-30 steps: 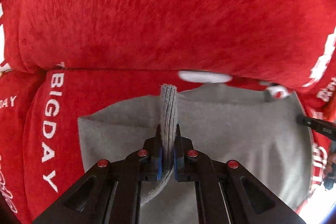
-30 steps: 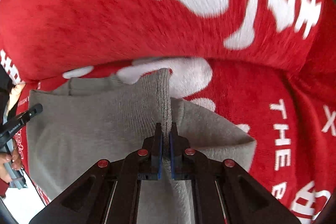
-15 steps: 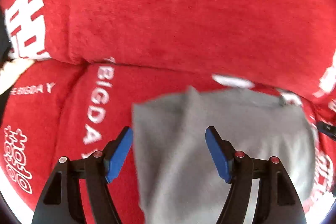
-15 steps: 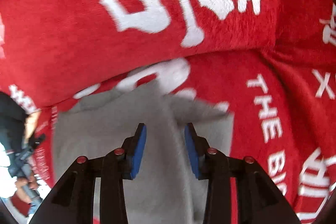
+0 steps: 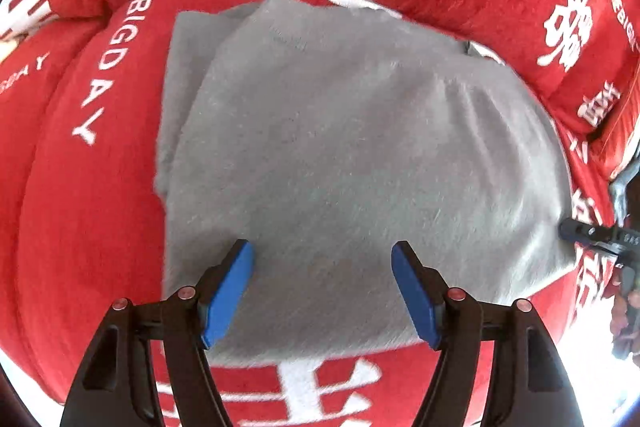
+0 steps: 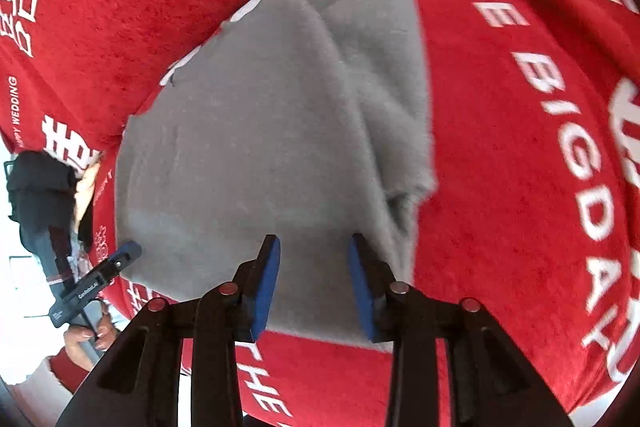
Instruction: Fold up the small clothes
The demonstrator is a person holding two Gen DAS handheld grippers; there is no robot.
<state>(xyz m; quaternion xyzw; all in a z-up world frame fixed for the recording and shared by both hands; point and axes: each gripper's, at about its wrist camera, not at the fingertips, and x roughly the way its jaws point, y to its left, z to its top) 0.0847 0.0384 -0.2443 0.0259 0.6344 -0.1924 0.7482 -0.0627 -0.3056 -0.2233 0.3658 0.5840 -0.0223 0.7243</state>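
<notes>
2 grippers, left gripper [image 5: 322, 291] and right gripper [image 6: 314, 285], hover with fingers spread, empty, over the folded grey garment [image 5: 344, 155]; its loose layer at 11 o'clock could slide on the plush red cushion [image 5: 80, 211].

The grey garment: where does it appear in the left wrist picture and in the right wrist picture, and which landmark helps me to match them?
Left wrist view: the grey garment fills the centre, lying folded on the red cover, beyond the open left claw.
Right wrist view: it lies centre-left, beyond the open right claw.
Shared landmark: the white "BIG DAY" lettering, left of the garment in the left view, right of it in the right view.
</notes>
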